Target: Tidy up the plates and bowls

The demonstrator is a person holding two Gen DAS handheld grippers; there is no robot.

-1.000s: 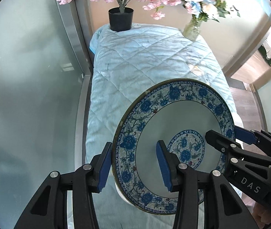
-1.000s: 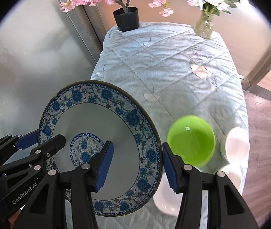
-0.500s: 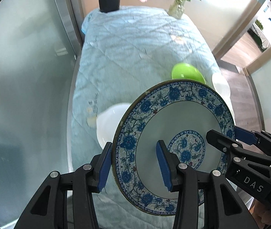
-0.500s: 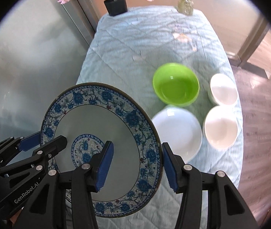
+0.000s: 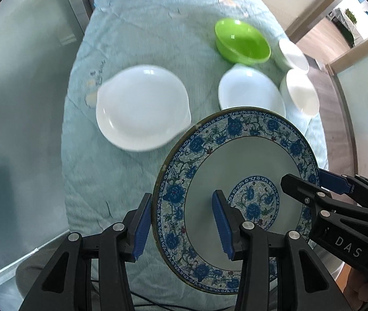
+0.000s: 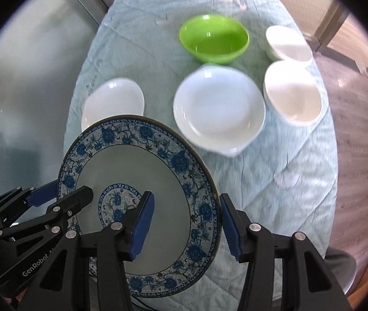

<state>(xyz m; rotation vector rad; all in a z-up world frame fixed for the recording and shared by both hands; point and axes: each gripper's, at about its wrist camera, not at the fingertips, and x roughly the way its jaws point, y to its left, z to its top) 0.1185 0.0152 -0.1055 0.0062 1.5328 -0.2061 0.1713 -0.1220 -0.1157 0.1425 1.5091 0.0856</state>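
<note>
Overhead, two hand-held grippers look straight down at a table draped in a pale blue quilted cloth (image 5: 121,176), and together they carry one large blue-and-white floral plate (image 5: 238,160) above its near end.

Going left to right in the left wrist view: frosted glass panelling runs along the left side of the table. On the cloth, left of centre, sits a wide white shallow dish (image 5: 142,106) with small lugs at its rim. To its right the left gripper (image 5: 181,223) straddles the left rim of the floral plate; one blue pad sits outside the rim and the other over the plate's face, clamped on the plate's edge. Farther right, the right gripper (image 5: 321,181) reaches in from the side and pinches the opposite rim. Beyond the carried plate, a second white shallow dish (image 5: 248,90) lies on the cloth, a lime green bowl (image 5: 243,41) just behind it, and two white bowls (image 5: 299,90) close together at the right edge.

In the right wrist view, the floral plate fills the lower left and partly covers the first white dish. The right gripper's two blue pads bracket the plate's right rim and grip it. The carried plate is tilted and hangs clear of the dishes below. The background is blurred.
</note>
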